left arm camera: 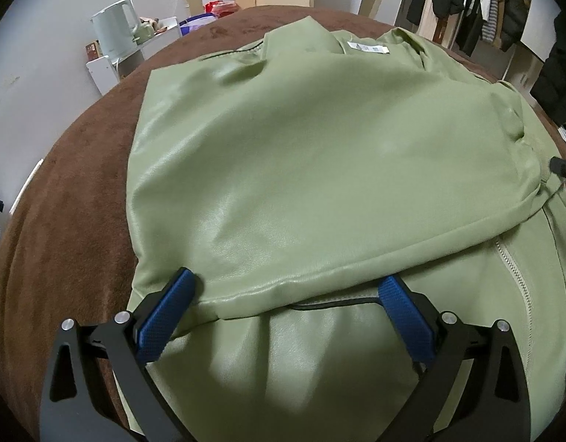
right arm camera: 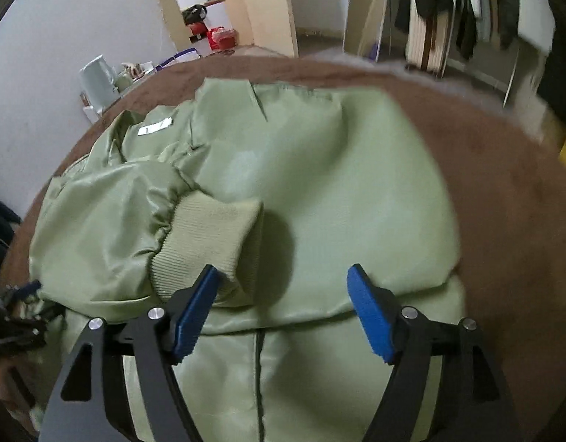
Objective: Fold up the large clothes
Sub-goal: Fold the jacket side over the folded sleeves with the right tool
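Observation:
A light green jacket (left arm camera: 319, 154) lies on a brown blanket (left arm camera: 73, 221), with a sleeve folded across its body. My left gripper (left arm camera: 288, 281) is open, its blue pads on either side of a folded edge of the sleeve, low over the jacket. In the right wrist view the jacket (right arm camera: 338, 191) shows its ribbed cuff (right arm camera: 213, 235) lying on the body. My right gripper (right arm camera: 283, 274) is open and empty, just over the jacket, its left pad beside the cuff. The left gripper shows at the left edge of that view (right arm camera: 21, 294).
A white kettle (left arm camera: 115, 25) and small items stand on a shelf past the blanket's far left edge. Dark clothes hang on a rack (left arm camera: 485, 11) at the far right. Brown blanket lies bare to the right of the jacket (right arm camera: 503, 184).

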A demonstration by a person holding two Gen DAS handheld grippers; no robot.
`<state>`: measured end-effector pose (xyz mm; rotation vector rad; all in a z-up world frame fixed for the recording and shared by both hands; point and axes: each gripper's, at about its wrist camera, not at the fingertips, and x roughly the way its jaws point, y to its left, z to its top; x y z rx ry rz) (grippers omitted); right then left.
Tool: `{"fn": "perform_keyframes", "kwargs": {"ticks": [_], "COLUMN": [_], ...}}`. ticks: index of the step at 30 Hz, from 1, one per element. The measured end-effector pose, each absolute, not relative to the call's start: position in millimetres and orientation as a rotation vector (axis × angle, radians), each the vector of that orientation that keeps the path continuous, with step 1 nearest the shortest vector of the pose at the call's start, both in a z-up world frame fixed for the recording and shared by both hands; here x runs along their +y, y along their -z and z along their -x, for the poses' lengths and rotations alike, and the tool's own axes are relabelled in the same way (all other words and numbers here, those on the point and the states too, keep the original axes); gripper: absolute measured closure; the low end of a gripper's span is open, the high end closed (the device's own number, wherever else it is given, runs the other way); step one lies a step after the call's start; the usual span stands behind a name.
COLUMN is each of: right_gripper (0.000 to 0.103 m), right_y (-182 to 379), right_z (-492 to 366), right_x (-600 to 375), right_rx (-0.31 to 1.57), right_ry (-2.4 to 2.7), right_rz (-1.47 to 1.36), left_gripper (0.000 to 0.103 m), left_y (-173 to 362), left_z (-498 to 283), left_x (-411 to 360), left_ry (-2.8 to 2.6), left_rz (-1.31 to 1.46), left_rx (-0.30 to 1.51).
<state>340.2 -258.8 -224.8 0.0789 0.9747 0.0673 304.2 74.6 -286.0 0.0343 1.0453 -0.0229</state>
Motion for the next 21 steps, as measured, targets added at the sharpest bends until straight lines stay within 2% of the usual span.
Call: {"fn": "perform_keyframes", "kwargs": {"ticks": [8,17,21], "right_gripper": [0.031,0.031,0.031], "right_y": [200,222,248], "right_z": [-350,-360,-368], "right_x": [-208,-180,-182], "right_rx": [0.905,0.958,1.027], "right_ry": [-0.098,-0.157,-0.168], "right_rz": [0.231,0.234,0.202], "left_gripper": [0.006,0.006,0.006], "left_y": [254,242,266], "left_z": [-304,-311,-321], "left_x": [65,60,61], "left_ry": [0.001,0.013,0.030], "left_rz": [-0.034,-0.045,-0.015], "left_rx": [1.004,0.979,1.038]}}
